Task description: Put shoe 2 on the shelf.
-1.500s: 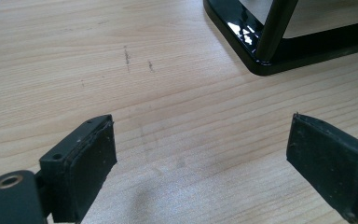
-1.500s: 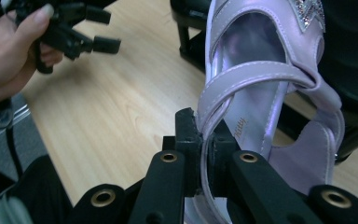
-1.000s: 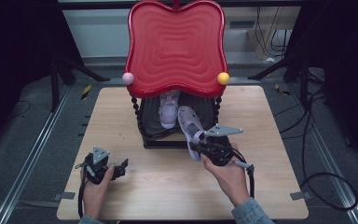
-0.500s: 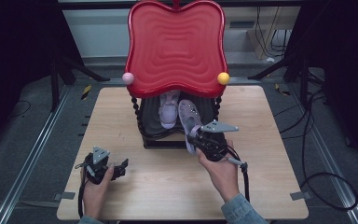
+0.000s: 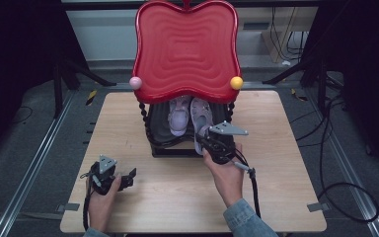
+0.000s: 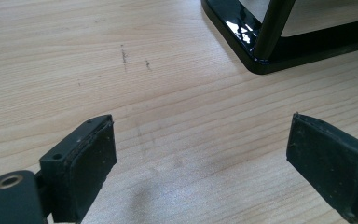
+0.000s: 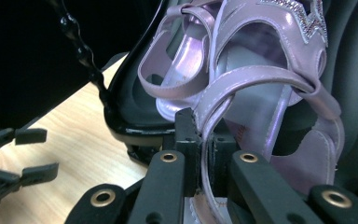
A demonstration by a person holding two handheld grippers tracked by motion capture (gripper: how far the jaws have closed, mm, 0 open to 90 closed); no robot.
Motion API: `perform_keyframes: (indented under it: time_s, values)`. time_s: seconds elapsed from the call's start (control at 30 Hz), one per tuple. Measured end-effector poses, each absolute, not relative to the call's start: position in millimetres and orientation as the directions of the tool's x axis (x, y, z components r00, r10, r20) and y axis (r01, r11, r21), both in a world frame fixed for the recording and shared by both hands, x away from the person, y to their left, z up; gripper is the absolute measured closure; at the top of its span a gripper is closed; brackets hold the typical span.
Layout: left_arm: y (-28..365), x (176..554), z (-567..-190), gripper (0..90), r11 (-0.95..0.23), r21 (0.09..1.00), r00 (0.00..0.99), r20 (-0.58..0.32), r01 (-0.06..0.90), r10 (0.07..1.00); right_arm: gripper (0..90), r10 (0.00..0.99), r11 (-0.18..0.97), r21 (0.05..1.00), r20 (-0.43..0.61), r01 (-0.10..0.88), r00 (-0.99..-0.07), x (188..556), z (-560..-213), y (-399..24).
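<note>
Sandals under a red chair: my right claw (image 5: 206, 139) is clamped on the heel strap of the right-hand lilac sandal (image 5: 201, 117), whose toe end lies on the chair's dark lower shelf (image 5: 159, 129) while its heel overhangs the shelf's front edge. In the right gripper view the strap (image 7: 214, 140) runs between my two closed jaws. The second lilac sandal (image 5: 178, 115) lies on the same shelf, just beside the first, at its 9 o'clock. The red chair (image 5: 186, 49) stands at 12 o'clock on the wooden surface (image 5: 281, 148). My left claw (image 5: 129, 176) rests at 7 o'clock on the surface, well apart from the shelf, its jaws spread wide with nothing between the pads (image 6: 86, 170).
</note>
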State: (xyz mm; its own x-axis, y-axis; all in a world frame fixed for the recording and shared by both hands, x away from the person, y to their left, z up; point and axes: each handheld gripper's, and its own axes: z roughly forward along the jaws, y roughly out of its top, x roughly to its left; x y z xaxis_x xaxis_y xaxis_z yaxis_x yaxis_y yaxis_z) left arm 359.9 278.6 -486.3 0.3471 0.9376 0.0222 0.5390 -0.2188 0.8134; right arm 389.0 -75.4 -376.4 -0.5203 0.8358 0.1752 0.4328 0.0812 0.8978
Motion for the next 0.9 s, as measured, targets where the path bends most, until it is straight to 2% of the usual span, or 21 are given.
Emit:
perform_keyframes:
  time_s: [0.9]
  values:
    - [276.7, 360.4, -487.3, 7.6, -0.216, 0.812, 0.358, 0.009, 0.542, 0.934, 86.3, 0.952, 0.067, 0.930, 0.049, 0.363, -0.301, 435.1, -381.6, -39.3]
